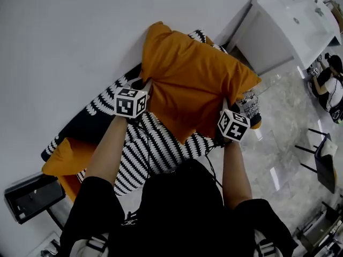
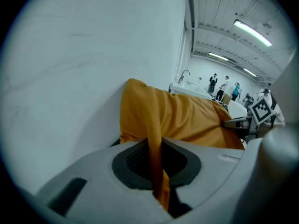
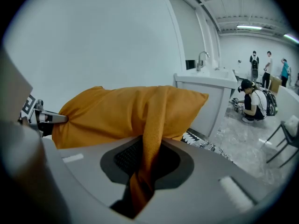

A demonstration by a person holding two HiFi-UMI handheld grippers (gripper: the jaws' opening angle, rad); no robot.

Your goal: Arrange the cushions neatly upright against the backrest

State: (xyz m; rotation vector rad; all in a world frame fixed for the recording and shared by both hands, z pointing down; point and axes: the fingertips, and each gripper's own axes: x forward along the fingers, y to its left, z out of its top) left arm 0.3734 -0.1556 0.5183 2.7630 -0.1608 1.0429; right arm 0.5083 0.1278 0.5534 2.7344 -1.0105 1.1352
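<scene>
White wall (image 1: 64, 36) filled the far left, with a pale marble floor (image 1: 284, 143) and a white sink unit (image 1: 289, 25) to the right. A large orange cushion (image 1: 193, 84) was raised in front of the wall, above black-and-white striped fabric (image 1: 150, 149). The left tool (image 2: 156, 167) was clamped narrow on a pinched fold at the cushion's near left corner. The right tool (image 3: 147, 164) gripped a fold at the near right corner in the same way. A second orange cushion (image 1: 67, 157) lay lower at the near left, partly under the striped fabric.
</scene>
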